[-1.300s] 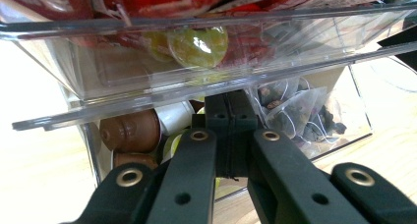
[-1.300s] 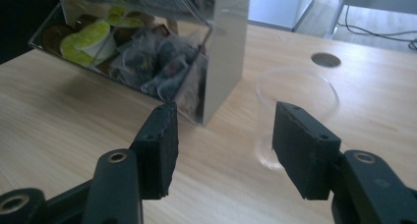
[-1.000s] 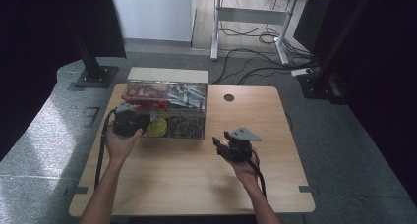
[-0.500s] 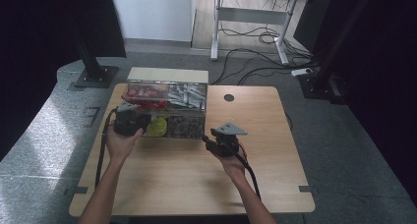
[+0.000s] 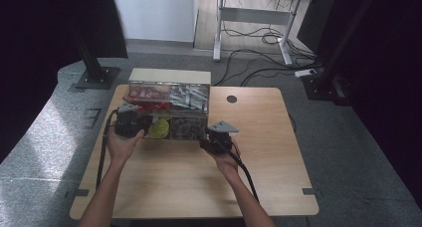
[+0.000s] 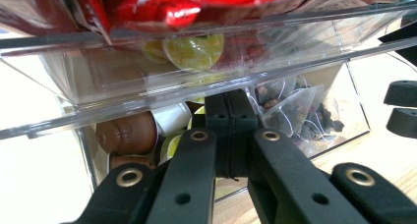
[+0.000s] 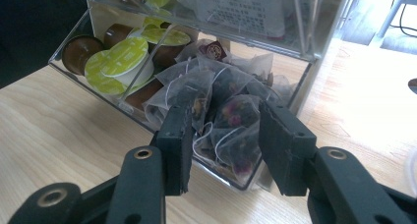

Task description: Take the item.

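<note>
**With jaws half-wide over the tea bags: entry for the clear organiser, lower tray**

While my right gripper (image 7: 223,148) hangs at the front lip of the clear organiser (image 5: 169,112), its jaws stand part open and have just been closing. Nothing is pinched; the tea bags (image 7: 231,130) lie beyond and between the pads, loose in the right compartment of the lower tray.

Item, left gripper (image 6: 228,135): jaws pressed fully together. The tip sits at the front of the same tray, before the coffee capsules (image 6: 129,134). Whether it grips the thin clear wall or only leans on it, I cannot tell.

Item, upper tier: red packets (image 6: 162,8) and white sachets (image 5: 189,95), untouched.

Risks, as I judge them:
- Bags are soft and heaped, their strings tangled; a pinch may lift two or three at once, or catch only a string and drop the bag.
- Coming in low, my right pads could strike the tray's front wall and shove the whole organiser back, should my left gripper not be steadying it.
- A hard squeeze could burst the mesh and spill dried petals.

Changes against the earlier high view: my right hand (image 5: 226,160) was well out on the bare table (image 5: 278,177), to the right of the organiser; it now sits at the box's front right corner. Left hand (image 5: 119,145) and organiser unchanged.
</note>
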